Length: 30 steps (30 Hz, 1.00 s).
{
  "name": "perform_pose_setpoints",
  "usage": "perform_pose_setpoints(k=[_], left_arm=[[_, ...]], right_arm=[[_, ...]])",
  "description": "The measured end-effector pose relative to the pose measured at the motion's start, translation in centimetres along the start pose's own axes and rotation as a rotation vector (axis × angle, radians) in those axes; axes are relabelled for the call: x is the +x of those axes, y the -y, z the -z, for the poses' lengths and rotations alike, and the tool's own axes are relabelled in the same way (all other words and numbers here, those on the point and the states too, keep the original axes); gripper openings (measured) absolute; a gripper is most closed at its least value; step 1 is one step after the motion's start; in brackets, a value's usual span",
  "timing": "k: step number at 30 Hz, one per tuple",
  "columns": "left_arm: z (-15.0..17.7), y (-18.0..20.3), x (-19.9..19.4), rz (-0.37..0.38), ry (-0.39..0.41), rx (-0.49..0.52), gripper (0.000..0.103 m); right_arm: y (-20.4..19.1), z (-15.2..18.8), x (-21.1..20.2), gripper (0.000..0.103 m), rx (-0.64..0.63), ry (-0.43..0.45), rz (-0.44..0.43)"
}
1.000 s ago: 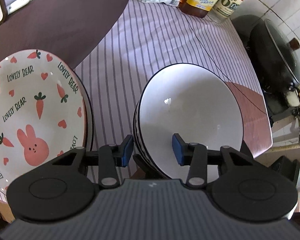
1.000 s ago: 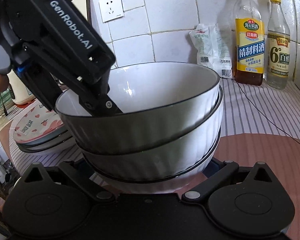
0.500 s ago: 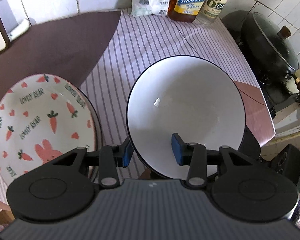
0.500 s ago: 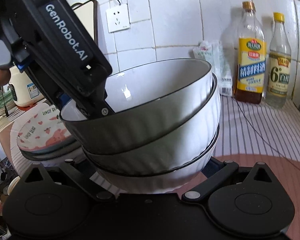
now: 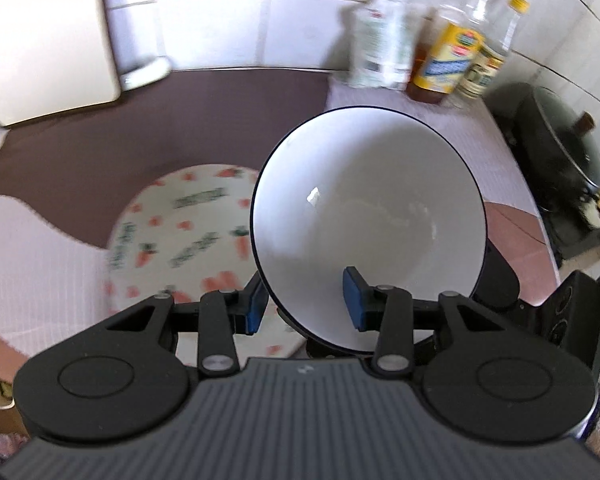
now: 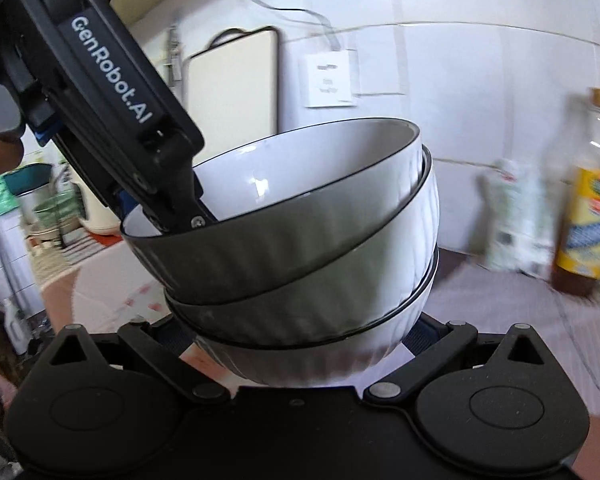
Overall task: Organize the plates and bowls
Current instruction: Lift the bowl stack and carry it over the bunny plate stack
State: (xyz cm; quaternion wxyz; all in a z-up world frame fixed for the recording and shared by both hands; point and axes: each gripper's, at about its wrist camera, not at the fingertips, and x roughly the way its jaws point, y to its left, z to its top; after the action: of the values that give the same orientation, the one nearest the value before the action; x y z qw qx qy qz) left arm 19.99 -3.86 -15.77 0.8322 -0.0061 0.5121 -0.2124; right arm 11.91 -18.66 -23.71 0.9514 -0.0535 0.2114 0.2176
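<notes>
A stack of three white bowls with dark rims [image 6: 300, 264] is held up off the counter, tilted. My left gripper [image 5: 302, 302] is shut on the near rim of the top bowl [image 5: 368, 216], one blue pad [image 5: 354, 300] inside, the other outside. It also shows in the right wrist view [image 6: 112, 108], coming in from the upper left. My right gripper [image 6: 296, 340] is shut on the bottom bowl, fingertips hidden under it. A stack of carrot and rabbit plates [image 5: 184, 236] lies below and left of the bowls.
Two bottles [image 5: 448, 60] and a white packet [image 5: 380, 52] stand at the tiled back wall. A black wok with lid [image 5: 560, 148] is at the right. A white cutting board [image 6: 232, 96] leans on the wall. The counter has a brown mat [image 5: 140, 128] and striped cloth.
Both grippers have lifted the bowl stack off the counter and carried it left, over the edge of the plates. The stack tilts more. The view is blurred by motion.
</notes>
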Motion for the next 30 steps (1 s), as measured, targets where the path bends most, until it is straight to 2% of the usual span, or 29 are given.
perform_pose_setpoints(k=[5, 8, 14, 16, 22, 30], left_arm=[[0.5, -3.4, 0.2, -0.047, -0.021, -0.028, 0.039], [0.6, -4.8, 0.8, -0.058, -0.027, -0.035, 0.039], [0.4, -6.5, 3.3, -0.063, -0.064, -0.054, 0.039], [0.4, -6.7, 4.2, -0.067, -0.085, -0.06, 0.039], [0.9, -7.1, 4.9, -0.067, -0.097, -0.073, 0.039], [0.9, -7.5, 5.0, -0.065, -0.079, -0.098, 0.039]], right_arm=[[-2.4, -0.3, 3.1, 0.103, -0.034, 0.001, -0.063], [-3.0, -0.2, 4.7, 0.103, -0.011, -0.015, -0.09], [-3.3, 0.1, 7.4, 0.103, 0.034, -0.091, -0.117], [-3.3, 0.5, 8.1, 0.103, 0.05, -0.122, -0.118], [-3.8, 0.8, 9.0, 0.103, -0.01, -0.178, -0.11], [-4.8, -0.2, 10.2, 0.103, -0.006, -0.261, -0.086]])
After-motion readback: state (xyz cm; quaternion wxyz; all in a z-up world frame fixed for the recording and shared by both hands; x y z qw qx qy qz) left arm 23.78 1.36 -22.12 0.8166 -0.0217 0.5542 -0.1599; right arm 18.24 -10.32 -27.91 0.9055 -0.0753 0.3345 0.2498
